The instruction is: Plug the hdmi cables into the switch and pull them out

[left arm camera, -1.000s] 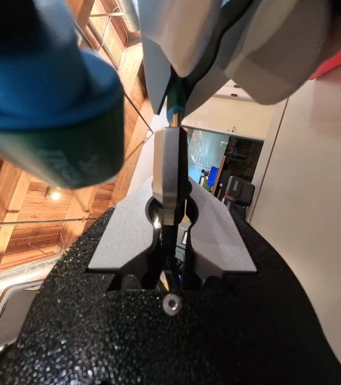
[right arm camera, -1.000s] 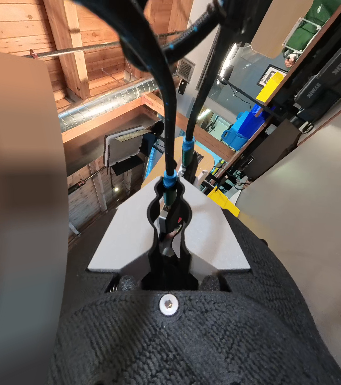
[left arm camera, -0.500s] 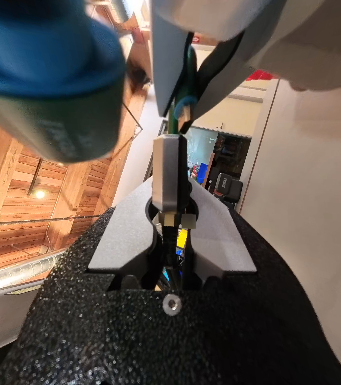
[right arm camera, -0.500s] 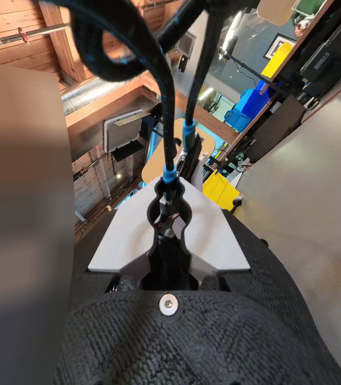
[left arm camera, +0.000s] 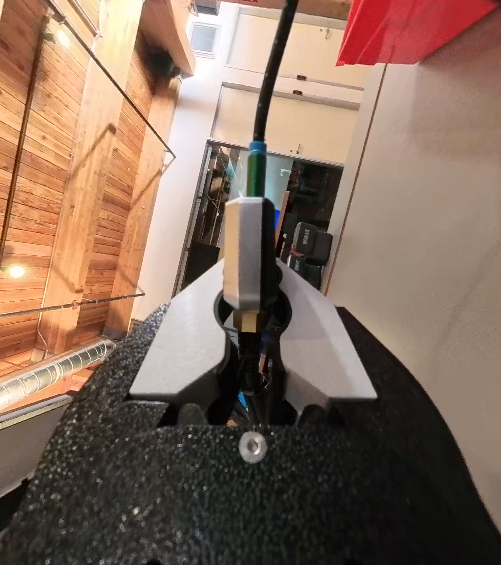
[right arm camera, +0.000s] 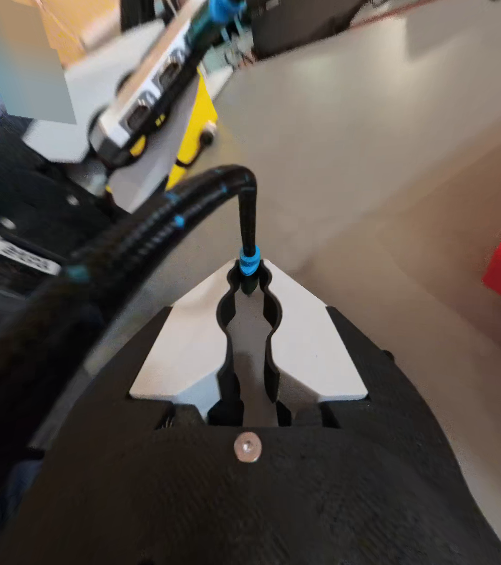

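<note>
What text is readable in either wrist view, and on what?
Not transcribing writing; these things carry it:
Black cases, left wrist view: white lettering.
White label on black gear, right wrist view: too blurred to read.
Switch and cable: none legible.

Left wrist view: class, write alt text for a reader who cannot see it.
The left claw is shut on a silver HDMI switch, held edge-on. One black HDMI cable with a green plug is plugged into its far end, with wooden walls and a doorway behind.
</note>
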`<state>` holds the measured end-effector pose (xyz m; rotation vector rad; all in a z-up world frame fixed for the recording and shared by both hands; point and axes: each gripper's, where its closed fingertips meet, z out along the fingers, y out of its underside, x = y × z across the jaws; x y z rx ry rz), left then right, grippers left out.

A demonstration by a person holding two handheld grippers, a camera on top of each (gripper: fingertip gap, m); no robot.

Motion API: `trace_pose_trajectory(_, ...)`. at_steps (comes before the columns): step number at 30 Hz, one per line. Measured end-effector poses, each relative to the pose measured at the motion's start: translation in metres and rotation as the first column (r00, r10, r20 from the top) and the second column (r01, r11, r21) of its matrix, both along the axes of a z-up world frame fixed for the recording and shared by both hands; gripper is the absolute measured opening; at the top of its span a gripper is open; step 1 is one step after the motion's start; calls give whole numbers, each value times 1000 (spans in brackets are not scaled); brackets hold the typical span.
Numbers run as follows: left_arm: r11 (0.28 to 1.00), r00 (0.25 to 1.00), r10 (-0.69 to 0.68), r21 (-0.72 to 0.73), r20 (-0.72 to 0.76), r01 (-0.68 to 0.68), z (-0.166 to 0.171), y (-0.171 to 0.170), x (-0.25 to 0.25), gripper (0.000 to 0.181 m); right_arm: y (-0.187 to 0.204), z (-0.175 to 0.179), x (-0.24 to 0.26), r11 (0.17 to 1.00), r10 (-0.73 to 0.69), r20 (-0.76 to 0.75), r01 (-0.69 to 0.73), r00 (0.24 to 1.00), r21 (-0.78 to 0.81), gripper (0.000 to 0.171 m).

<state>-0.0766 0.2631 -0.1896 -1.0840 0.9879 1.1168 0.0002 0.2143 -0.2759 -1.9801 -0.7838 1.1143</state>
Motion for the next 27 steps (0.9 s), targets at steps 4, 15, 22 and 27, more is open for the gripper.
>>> trace_pose_trajectory(4,1000,1000,-6,-30,-11,6,-7,2,2,19,3,-11,10,985,27,176,-57,984,166,11)
trace_pose_trajectory(15,997,999,-26,-72,-46,23,-18,4,8,19,-1,-31,39,983,80,469,-147,879,108,19)
trace_pose_trajectory(22,996,998,-24,-83,-54,19,-21,4,10,20,-6,-32,48,991,120,485,-136,866,-2,13)
trace_pose_trajectory(27,998,999,23,-61,-35,-25,-15,3,8,19,5,29,25,992,29,123,-43,992,118,10)
